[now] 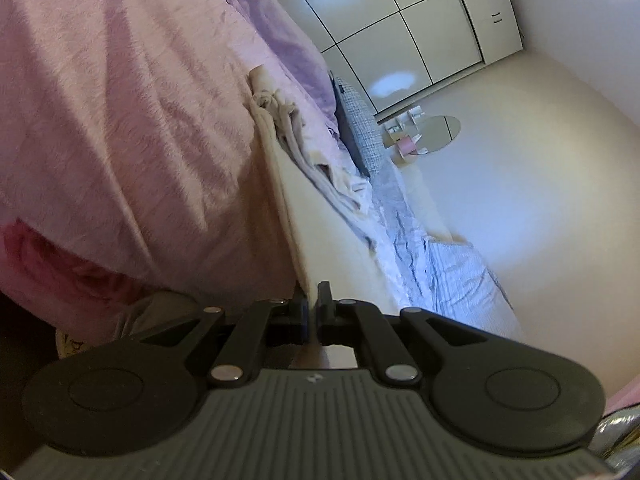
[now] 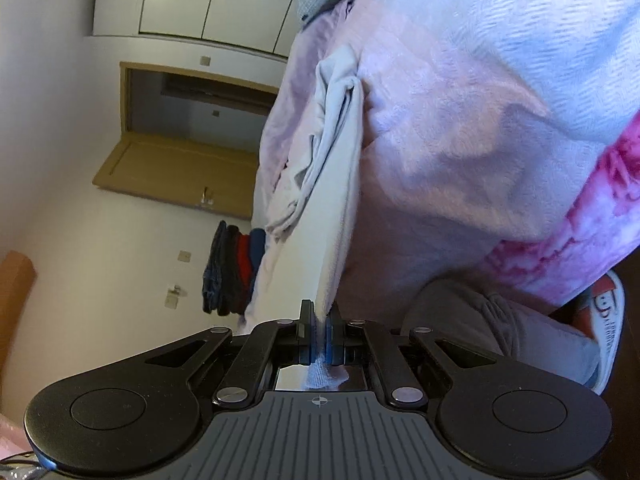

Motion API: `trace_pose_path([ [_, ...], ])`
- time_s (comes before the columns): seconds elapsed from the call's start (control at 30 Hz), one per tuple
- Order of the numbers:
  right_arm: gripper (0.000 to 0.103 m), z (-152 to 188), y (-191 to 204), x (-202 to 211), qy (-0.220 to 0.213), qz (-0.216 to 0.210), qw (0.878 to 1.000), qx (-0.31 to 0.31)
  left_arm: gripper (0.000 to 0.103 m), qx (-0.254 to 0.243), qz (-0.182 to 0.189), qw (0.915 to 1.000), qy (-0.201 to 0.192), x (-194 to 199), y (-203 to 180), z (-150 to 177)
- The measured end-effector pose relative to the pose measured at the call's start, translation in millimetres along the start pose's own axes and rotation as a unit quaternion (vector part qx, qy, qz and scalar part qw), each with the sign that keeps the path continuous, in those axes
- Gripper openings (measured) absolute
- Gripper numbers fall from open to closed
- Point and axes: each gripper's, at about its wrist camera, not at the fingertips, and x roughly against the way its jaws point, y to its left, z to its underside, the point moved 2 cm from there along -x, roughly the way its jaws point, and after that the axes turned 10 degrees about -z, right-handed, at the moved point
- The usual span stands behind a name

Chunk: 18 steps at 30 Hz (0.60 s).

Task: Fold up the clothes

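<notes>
Cream garment [image 2: 336, 184] stretched lengthwise between grippers

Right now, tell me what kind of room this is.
Most likely a bedroom: a bed under a pink bedspread, white built-in wardrobe doors, and a stack of folded clothes at the bed's far end.

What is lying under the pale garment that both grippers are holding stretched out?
Under the pale garment held by the right gripper and left gripper lies the pink bedspread. Whatever the cloth covers directly beneath it cannot be seen.
</notes>
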Motion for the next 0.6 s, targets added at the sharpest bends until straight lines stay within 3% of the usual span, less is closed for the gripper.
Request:
trace_pose_path([
  [0.13,0.003,-36,17,-16,0.012,-0.011,1.0,0.025,0.002,0.01,0.016,0.9998,-0.007,-13,-9,-38],
  [0.33,0.003,-139,47,-78,0.007,-0.027,0.998,0.054,0.002,0.002,0.036,0.9993,-0.008,-82,-38,-139],
  [0.43,0.003,-193,42,-121,-0.007,-0.014,0.999,0.047,0.002,-0.008,0.018,0.9998,-0.004,-137,-46,-190],
  [0.57,0.004,-258,-5,-185,-0.036,0.036,0.998,-0.029,0.005,0.028,-0.024,0.9991,0.023,-212,-28,-240],
  [0.6,0.013,-270,-19,-199,-0.04,0.047,0.997,-0.051,0.005,0.04,-0.039,0.9981,0.026,-228,-21,-250],
])
